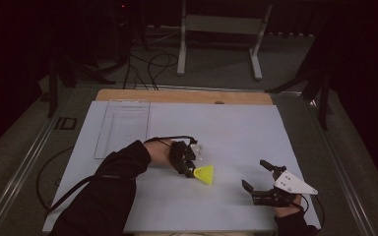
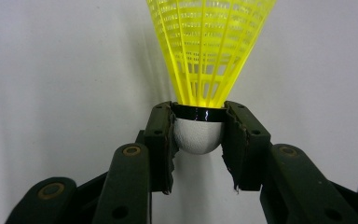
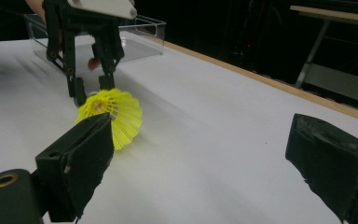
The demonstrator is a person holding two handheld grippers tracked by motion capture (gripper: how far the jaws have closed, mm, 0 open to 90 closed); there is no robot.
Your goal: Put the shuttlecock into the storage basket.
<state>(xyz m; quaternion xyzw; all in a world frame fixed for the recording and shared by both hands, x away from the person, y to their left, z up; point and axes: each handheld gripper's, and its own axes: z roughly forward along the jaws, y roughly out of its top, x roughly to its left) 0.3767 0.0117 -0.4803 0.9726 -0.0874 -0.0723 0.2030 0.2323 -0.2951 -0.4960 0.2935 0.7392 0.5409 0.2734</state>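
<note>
A yellow plastic shuttlecock [image 1: 205,174] lies on its side on the white table [image 1: 236,128], its skirt pointing to the right. My left gripper [image 1: 189,169] is shut on its white cork head. In the left gripper view the two pads press the cork's black band from both sides, at my left gripper [image 2: 198,122], and the shuttlecock's skirt [image 2: 209,46] fans upward. My right gripper [image 1: 254,174] rests near the front right of the table, open and empty, jaws facing the shuttlecock. The right gripper view shows the shuttlecock [image 3: 116,114] beyond my right gripper [image 3: 200,140], with the left gripper [image 3: 92,91] above it.
A clear plastic tray [image 1: 123,128] sits at the back left of the table, also in the right gripper view [image 3: 140,37]. A wooden strip [image 1: 187,96] runs along the far edge. Cables and a white stand [image 1: 221,29] are on the floor beyond.
</note>
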